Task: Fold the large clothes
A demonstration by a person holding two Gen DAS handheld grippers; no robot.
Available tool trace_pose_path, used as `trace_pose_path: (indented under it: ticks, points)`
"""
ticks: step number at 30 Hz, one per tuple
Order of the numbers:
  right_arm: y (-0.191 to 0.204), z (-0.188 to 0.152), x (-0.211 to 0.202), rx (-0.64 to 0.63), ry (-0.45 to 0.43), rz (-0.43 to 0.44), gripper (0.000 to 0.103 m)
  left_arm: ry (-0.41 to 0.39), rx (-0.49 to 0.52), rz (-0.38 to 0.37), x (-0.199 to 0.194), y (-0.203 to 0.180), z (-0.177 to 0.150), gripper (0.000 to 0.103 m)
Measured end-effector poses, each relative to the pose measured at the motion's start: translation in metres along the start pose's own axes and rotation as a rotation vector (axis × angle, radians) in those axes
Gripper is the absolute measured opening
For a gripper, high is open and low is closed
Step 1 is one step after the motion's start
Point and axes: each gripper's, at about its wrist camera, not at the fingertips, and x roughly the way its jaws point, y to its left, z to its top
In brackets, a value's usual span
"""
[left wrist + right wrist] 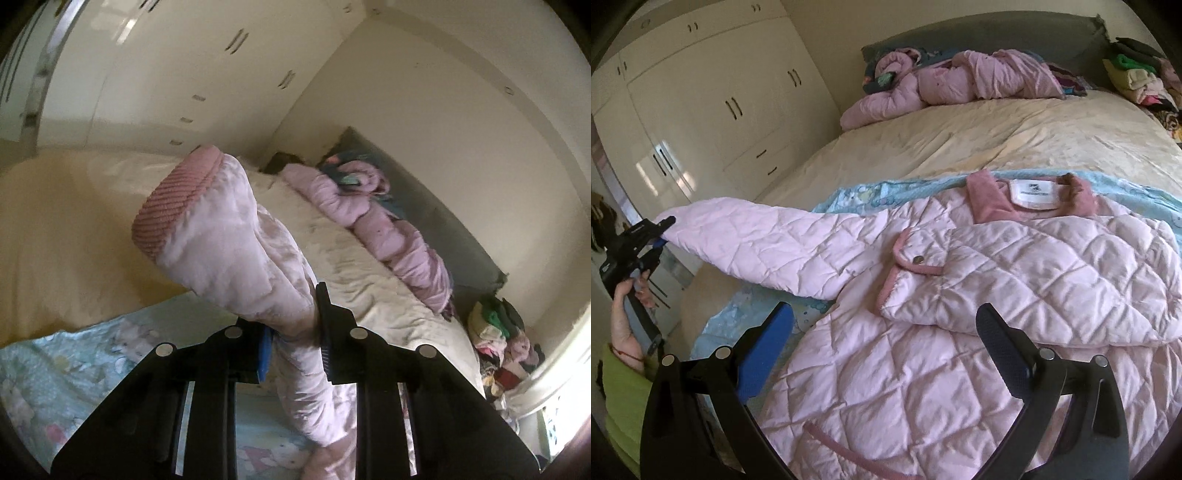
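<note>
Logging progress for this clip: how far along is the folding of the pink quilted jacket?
Done: one sleeve already lies folded across the pink quilted jacket, spread on the bed. In hand: the left gripper is shut on the other sleeve near its cuff, lifted out sideways; the right gripper hovers open above the body. Left: laying that sleeve in, then folding the body.

Left tool (295,332) clamped on pink quilted sleeve (236,243), ribbed cuff (173,206) raised above the bed (369,266). Second pink garment (369,221) bunched at headboard edge. Clothes pile (498,339) beside far corner.
</note>
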Motion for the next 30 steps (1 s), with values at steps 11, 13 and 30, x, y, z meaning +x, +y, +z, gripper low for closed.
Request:
trace_pose_path:
  ticks: [11,13,30]
  points:
    - [-0.053,-0.015,-0.058,0.089,-0.070,-0.019,0.099,-0.007,0.117,-0.086,-0.013,-0.088,-0.027,0.013]
    - [-0.063,-0.019,-0.068,0.107,-0.080,-0.024,0.099,0.001,0.137,-0.097,-0.014,-0.099,-0.033,0.013]
    - [-0.120,-0.036,-0.106,0.212,-0.131,-0.052,0.099,0.085,0.271,-0.206,-0.014,-0.165,-0.096,0.013]
